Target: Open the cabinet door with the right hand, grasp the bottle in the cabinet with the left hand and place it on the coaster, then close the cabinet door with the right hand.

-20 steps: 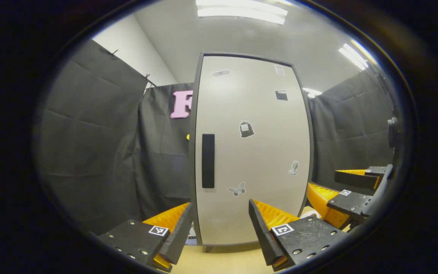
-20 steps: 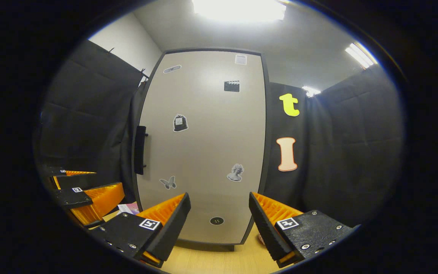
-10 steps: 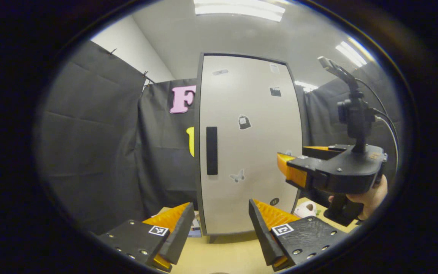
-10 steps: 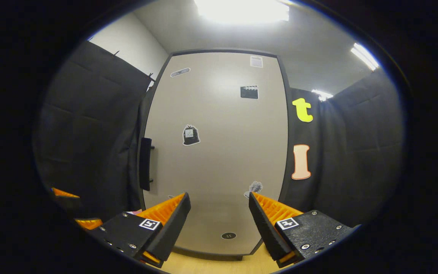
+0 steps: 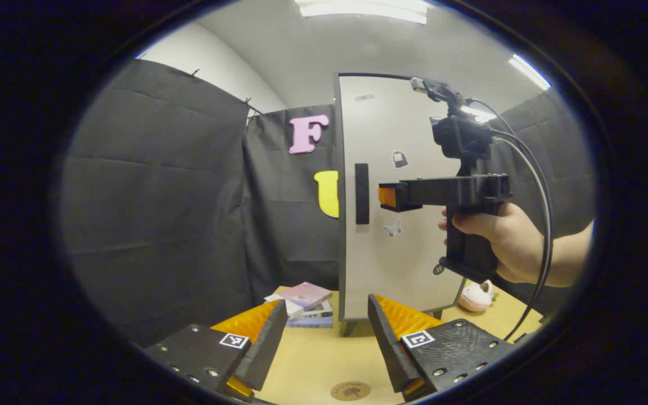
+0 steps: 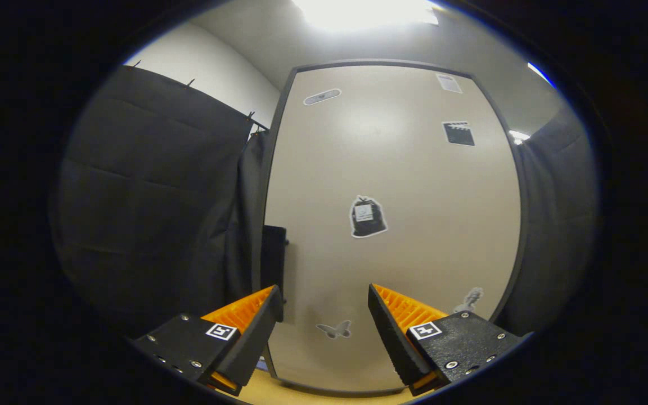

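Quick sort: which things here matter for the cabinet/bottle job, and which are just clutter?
Job:
cabinet door, closed
door handle
coaster on the table
right gripper, near the handle, fingers open
left gripper, open, held back

Clutter:
stack of books
pink toy
stickers on the door

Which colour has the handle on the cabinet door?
Black; the handle shows best in the left gripper view, on the pale cabinet door.

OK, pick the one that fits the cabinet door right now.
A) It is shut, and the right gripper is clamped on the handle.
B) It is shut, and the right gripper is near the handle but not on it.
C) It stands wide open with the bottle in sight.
B: the cabinet door sits flush in its frame, and the right gripper, fingers apart, is beside the handle without touching it.
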{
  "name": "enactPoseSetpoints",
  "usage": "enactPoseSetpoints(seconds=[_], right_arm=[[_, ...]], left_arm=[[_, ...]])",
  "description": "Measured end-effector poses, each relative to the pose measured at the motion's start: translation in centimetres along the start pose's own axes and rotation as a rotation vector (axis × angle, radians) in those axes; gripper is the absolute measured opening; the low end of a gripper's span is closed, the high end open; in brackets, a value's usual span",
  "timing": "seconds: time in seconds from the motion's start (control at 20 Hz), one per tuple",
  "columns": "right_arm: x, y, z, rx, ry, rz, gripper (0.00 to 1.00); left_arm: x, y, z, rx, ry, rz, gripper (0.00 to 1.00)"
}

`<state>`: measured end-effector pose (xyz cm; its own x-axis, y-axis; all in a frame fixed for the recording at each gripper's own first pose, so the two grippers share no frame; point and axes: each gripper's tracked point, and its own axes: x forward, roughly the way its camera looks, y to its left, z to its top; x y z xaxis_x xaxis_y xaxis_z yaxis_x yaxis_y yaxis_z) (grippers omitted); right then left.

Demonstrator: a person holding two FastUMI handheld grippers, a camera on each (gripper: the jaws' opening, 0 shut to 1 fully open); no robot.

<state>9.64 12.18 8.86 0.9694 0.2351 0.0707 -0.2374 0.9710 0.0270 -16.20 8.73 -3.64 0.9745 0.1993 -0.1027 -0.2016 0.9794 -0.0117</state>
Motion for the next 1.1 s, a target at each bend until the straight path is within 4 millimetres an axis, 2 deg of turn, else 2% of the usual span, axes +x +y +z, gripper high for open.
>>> enactPoseSetpoints(seconds=[0.15, 0.25, 0.35, 0.5, 0.6, 0.65, 0.7, 0.85, 0.95, 1.0, 1.1], right_arm=[[2.9, 2.0, -1.6, 0.015, 0.054, 0.014, 0.95], [4.3, 2.1, -2.3, 0.012, 0.078, -0.002, 0.95], [4.6, 2.5, -2.2, 0.013, 0.063, -0.003, 0.95], [5.2, 4.5, -1.9, -0.046, 0.043, 0.052, 0.88], [5.5, 4.5, -2.4, -0.113, 0.047, 0.028, 0.68], [5.8, 4.4, -2.7, -0.127, 0.055, 0.03, 0.48], [5.8, 4.5, -2.6, -0.109, 0.043, 0.037, 0.41], [5.7, 4.7, -2.8, -0.035, 0.074, 0.099, 0.3], [5.6, 4.6, -2.9, -0.045, 0.094, 0.112, 0.25], [5.6, 4.6, -2.9, -0.05, 0.098, 0.119, 0.24], [5.3, 4.7, -3.0, -0.041, 0.11, 0.14, 0.22]], left_arm=[[-1.3, 2.1, -0.8, -0.016, 0.02, 0.059, 0.85], [-2.2, 3.5, -1.2, -0.014, 0.03, 0.096, 0.84], [-2.8, 4.4, -1.6, -0.027, 0.038, 0.122, 0.83], [-3.0, 5.4, -2.9, -0.056, 0.063, 0.145, 0.83], [-2.9, 5.6, -3.1, -0.062, 0.067, 0.156, 0.83], [-3.0, 5.8, -2.9, -0.053, 0.061, 0.164, 0.84], [-3.0, 5.9, -2.7, -0.042, 0.057, 0.162, 0.83], [-3.0, 5.6, -2.6, -0.03, 0.049, 0.153, 0.83], [-2.6, 4.7, -2.5, -0.058, 0.042, 0.129, 0.8], [-2.5, 4.6, -2.5, -0.059, 0.045, 0.121, 0.85], [-2.4, 4.9, -2.3, -0.042, 0.04, 0.113, 0.83]])
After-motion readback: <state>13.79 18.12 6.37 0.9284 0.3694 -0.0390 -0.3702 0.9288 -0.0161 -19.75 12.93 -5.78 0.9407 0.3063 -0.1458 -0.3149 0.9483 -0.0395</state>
